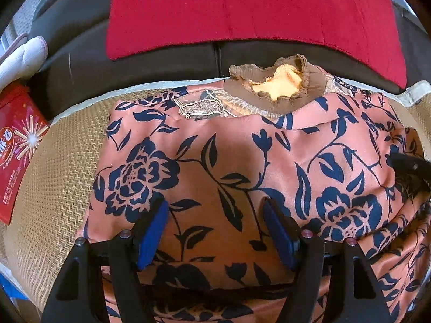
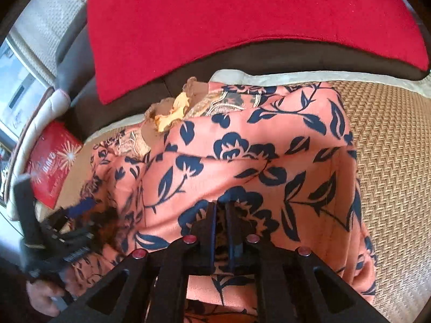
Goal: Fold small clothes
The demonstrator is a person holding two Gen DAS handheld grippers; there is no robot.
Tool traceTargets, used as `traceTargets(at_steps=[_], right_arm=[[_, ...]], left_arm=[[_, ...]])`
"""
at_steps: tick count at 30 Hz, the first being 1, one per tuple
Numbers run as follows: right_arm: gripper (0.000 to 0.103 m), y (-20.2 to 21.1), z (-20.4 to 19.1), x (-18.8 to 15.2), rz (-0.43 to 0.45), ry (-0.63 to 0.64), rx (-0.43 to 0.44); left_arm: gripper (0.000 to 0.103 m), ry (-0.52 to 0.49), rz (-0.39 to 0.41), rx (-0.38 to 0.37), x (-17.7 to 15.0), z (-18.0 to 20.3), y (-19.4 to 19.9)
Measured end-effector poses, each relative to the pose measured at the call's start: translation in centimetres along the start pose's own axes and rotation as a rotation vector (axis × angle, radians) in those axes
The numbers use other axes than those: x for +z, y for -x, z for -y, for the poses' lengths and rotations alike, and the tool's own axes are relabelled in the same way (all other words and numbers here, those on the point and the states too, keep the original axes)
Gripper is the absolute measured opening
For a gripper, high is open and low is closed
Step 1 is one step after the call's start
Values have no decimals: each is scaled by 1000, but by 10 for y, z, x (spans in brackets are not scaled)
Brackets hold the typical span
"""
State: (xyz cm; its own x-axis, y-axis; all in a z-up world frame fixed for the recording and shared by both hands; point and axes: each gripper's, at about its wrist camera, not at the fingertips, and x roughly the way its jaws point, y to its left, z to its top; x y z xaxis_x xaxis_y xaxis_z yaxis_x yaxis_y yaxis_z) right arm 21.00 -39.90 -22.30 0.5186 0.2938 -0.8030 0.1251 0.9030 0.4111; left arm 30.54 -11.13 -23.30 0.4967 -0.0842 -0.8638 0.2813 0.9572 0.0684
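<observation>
Red box [image 1: 18,148] far left on woven mat [image 1: 54,188], clear of action. Floral top [image 1: 229,161] spread flat on mat, collar [image 1: 274,86] at far end toward red cushion [image 1: 242,13], long axis running straight away from both grippers. Left gripper [image 1: 215,231] hovering over near hem, fingers spread, gripping nothing. Right gripper [image 2: 221,231] clamped on fold of top's near edge, right side. Judgement: right one nearer to work, likely carries hem forward toward collar; left free to pin or grab.

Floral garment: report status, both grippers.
Left gripper open above floral garment. Right gripper shut on its cloth. Garment on woven mat. Nothing in the way.
</observation>
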Motion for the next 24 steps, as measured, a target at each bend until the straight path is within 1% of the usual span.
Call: traceTargets(at_steps=[1,2,3,4,5,6,7,8,9,10,11,12,14,17,21,23,24], right_arm=[[12,4,3,2,11,-23,10],[11,11,6,5,54,-50,30],[12,13,12,9,76,-60,41],[11,15,12,11,92,-66,53],[12,16,11,12,104,-69,70],[13,15,9,14,107,-72,92],[17,10,5,16,97,-74,101],[24,5,4,16,80,-76,106],[30,-3,2,16,57,-80,103],[30,-12,-1,15,27,-81,94],[31,-18,-3,15,14,-74,80],[31,-19,-5,15,30,-60,72],[33,-18,-9,16,29,-55,72],[33,-9,-9,17,58,-65,86],[33,12,-10,8,72,-39,78],[33,15,-11,0,57,-28,72],[33,13,-11,-4,36,-25,65]], left_arm=[[73,15,15,-17,2,-1,4],[73,30,33,-36,4,-3,7],[73,43,46,-47,6,-5,9],[74,53,53,-48,8,-7,11],[76,64,55,-38,10,-10,11],[77,74,52,-16,12,-13,8],[77,80,44,3,16,-15,4],[77,85,29,33,17,-18,-2],[77,84,21,46,17,-19,-5],[77,74,2,66,17,-19,-13],[80,56,-12,76,18,-18,-18],[81,34,-10,88,18,-15,-19],[81,10,-6,103,19,-9,-18],[81,33,11,65,20,-11,-7],[81,52,76,84,15,-18,18],[81,42,79,105,9,-23,23],[81,37,60,117,5,-25,21]])
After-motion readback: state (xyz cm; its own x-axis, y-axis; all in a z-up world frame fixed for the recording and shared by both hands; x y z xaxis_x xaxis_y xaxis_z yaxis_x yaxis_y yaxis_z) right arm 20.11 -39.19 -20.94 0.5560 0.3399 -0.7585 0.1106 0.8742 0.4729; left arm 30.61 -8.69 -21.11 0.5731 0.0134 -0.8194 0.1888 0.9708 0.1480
